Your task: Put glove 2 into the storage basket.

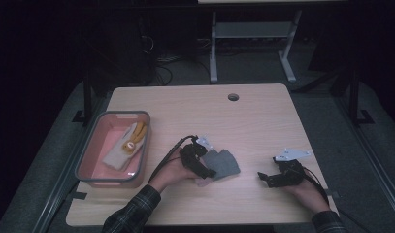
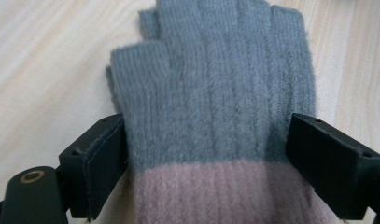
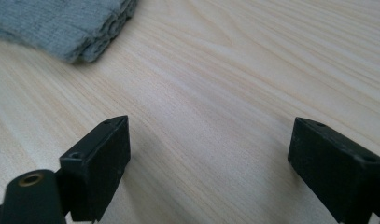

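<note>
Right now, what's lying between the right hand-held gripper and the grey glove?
Nothing: bare wooden table lies between the right hand-held gripper and the grey glove, as the right gripper view shows.

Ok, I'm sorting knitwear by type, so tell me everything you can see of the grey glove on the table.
The grey glove is a fuzzy ribbed knit, fingerless with short open finger stubs, and has a dusty pink cuff. It lies flat on the wooden table, fingers pointing away from the left tool, roughly mid-table to the right of the pink bin. The left tool's open jaws straddle it near the cuff seam, the left one pressing its edge. The right tool stays apart, open over bare wood.
</note>
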The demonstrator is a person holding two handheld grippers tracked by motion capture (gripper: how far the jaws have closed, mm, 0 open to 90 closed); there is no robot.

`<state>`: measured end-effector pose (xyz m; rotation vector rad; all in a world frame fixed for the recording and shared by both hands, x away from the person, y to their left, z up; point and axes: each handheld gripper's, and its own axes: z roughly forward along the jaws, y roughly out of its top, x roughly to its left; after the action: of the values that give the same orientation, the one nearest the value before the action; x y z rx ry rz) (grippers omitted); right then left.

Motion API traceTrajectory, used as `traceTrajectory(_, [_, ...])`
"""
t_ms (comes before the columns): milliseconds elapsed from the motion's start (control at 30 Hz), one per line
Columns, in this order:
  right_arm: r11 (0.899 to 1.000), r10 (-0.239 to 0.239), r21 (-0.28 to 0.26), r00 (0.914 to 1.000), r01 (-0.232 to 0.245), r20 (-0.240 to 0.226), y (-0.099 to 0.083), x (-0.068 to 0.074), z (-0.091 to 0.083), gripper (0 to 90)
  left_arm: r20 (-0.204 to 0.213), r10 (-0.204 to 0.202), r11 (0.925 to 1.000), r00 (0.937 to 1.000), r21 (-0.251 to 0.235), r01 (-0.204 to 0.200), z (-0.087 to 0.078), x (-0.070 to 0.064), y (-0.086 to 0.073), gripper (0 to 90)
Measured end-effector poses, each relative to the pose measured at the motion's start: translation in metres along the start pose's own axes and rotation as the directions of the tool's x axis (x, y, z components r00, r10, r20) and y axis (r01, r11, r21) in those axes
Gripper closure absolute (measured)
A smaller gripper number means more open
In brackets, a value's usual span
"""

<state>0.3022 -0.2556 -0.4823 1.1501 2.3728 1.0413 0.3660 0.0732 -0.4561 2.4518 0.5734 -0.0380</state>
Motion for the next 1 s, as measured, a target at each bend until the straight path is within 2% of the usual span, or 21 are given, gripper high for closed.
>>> traceTrajectory(67, [1.0, -0.001, 0.0, 1.0, 0.001, 0.0, 0.0, 0.0, 0.0, 12.7, 0.014, -0.015, 0.9999, 0.9998, -0.005, 0.015, 0.001, 0.002, -0.002, 12.7])
traceTrajectory(167, [1.0, -0.001, -0.001, 1.0, 0.001, 0.0, 0.0, 0.0, 0.0, 12.7, 0.022, -0.008, 1.0, 0.9997, -0.004, 0.008, 0.0, 0.001, -0.002, 16.4])
traceTrajectory(367, [1.0, 0.0, 0.0, 1.0, 0.0, 0.0, 0.0, 0.0, 0.0, 12.8, 0.069, -0.005, 1.0, 0.9976, -0.002, 0.005, -0.002, 0.0, -0.001, 35.7])
traceTrajectory(467, [1.0, 0.001, -0.001, 1.0, -0.001, 0.001, 0.0, 0.0, 0.0, 12.8, 0.123, -0.014, 0.9999, 0.9924, 0.006, 0.014, -0.002, 0.0, -0.001, 50.2])
traceTrajectory(533, [1.0, 0.002, -0.001, 1.0, -0.002, 0.002, 0.0, 0.0, 0.0, 12.7, 0.141, -0.016, 0.9998, 0.9898, 0.017, 0.013, -0.002, -0.001, 0.0, 55.7])
traceTrajectory(700, [1.0, 0.002, -0.001, 1.0, -0.002, 0.002, 0.0, 0.0, 0.0, 12.7, 0.124, 0.013, 0.9995, 0.9922, 0.027, -0.017, -0.003, -0.007, 0.003, 63.1])
traceTrajectory(867, [1.0, 0.003, -0.001, 1.0, -0.003, 0.002, 0.0, 0.0, 0.0, 12.7, 0.13, 0.003, 0.9995, 0.9915, 0.031, -0.007, -0.007, -0.006, 0.003, 65.7])
traceTrajectory(1000, [1.0, 0.003, 0.0, 1.0, -0.003, 0.002, 0.0, 0.0, 0.0, 12.7, 0.113, -0.006, 0.9996, 0.9936, 0.027, 0.003, -0.015, -0.005, 0.003, 66.3])
